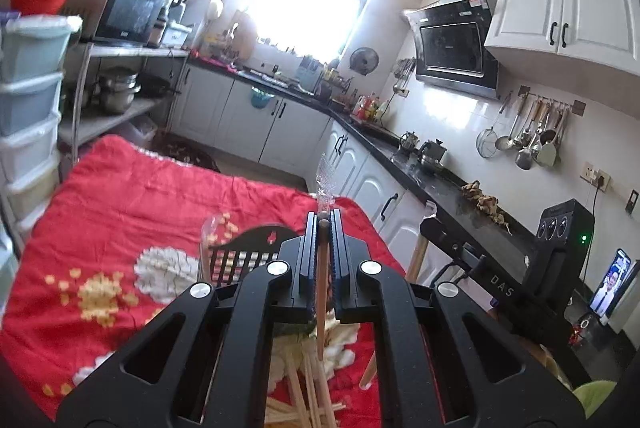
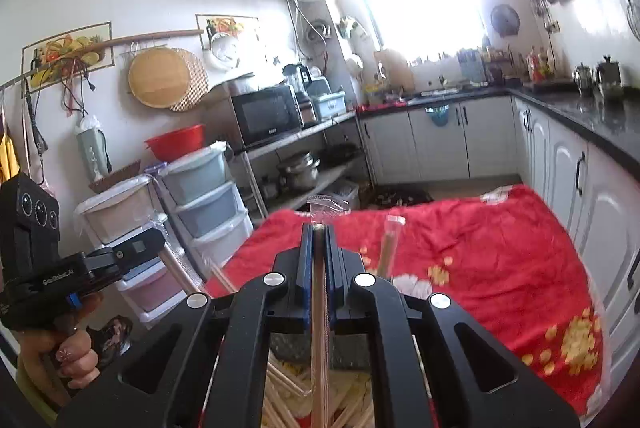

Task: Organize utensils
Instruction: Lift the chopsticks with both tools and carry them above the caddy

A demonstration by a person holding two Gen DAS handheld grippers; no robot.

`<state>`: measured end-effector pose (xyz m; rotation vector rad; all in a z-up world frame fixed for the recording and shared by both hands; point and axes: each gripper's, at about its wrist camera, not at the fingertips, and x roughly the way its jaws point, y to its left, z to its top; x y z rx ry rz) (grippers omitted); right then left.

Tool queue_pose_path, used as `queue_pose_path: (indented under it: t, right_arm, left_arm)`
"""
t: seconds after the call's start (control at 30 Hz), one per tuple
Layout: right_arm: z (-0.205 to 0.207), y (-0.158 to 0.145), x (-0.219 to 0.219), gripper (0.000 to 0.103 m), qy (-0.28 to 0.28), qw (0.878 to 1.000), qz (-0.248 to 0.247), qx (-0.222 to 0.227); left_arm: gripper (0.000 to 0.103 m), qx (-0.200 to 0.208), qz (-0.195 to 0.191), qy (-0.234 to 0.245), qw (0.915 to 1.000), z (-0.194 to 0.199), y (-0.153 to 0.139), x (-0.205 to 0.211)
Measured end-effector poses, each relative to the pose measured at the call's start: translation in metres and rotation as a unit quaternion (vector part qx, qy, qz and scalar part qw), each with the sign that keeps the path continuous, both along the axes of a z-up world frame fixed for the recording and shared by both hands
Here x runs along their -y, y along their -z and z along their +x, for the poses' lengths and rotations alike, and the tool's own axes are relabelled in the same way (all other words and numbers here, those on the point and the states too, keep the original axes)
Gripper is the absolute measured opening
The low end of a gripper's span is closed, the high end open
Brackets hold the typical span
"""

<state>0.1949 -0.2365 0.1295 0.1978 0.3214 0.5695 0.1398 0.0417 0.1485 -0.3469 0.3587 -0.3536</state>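
My left gripper (image 1: 323,224) is clamped nearly closed on one wooden chopstick (image 1: 321,292), lifted off the pile so I can sort it. My right gripper (image 2: 319,228) is pinched just as tight on a chopstick in a clear plastic sleeve (image 2: 320,312), sleeve end poking past the tips. Remaining loose chopsticks (image 1: 308,392) lie below on the red floral cloth (image 1: 120,195); a black slotted holder (image 1: 244,252) stands just beyond, probably their destination.
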Motion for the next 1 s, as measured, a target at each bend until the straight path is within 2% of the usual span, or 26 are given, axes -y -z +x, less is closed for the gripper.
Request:
queue_pose_path:
  t: [0.57,1.0]
  right_arm:
    - [0.017,-0.053,0.006,0.006,0.013,0.996,0.030,0.082]
    - [0.025,-0.073,0.003,0.006,0.024,0.991,0.040,0.127]
  left_arm:
    - [0.003,0.050,0.026,-0.020,0.9982,0.019,-0.042,0.006]
    - [0.003,0.058,0.037,-0.044,0.9967,0.033,-0.045,0.010]
